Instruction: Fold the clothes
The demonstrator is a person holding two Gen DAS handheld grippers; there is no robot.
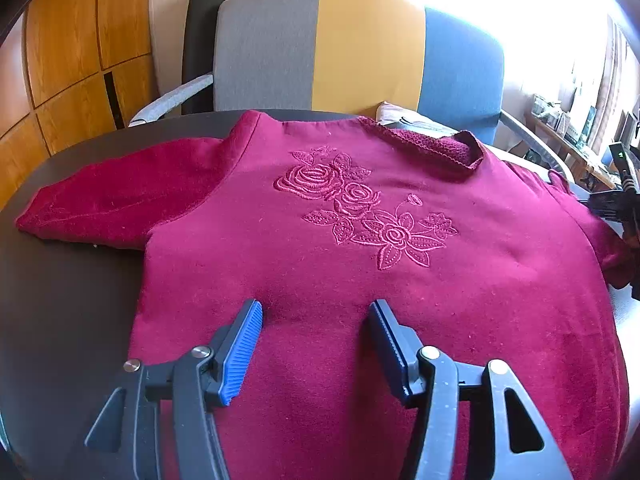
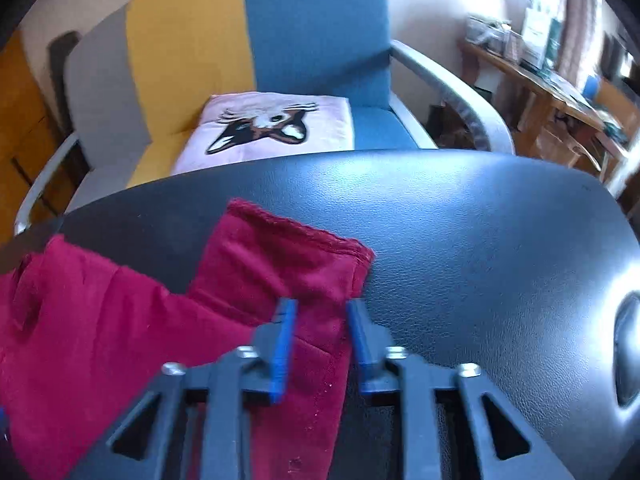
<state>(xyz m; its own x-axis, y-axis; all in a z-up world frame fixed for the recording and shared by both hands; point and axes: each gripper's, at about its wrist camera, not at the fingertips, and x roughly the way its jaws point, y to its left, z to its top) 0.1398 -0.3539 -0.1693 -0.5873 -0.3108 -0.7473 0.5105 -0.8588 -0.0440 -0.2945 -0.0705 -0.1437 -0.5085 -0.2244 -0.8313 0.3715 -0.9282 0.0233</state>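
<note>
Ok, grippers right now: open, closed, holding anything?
Left gripper: open over the red sweater, holding nothing.
Right gripper: open around the sweater's sleeve, not clamped.

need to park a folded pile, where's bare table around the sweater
Bare table lies right of the sleeve cuff, out to the far rim. A narrower strip lies below the other sleeve. The middle is crowded: the sweater covers it.

My left camera looks low over the sweater [image 1: 360, 240] toward the chair [image 1: 360, 48] at 12 o'clock; my right hovers close above its sleeve [image 2: 280, 264], sharing both.
</note>
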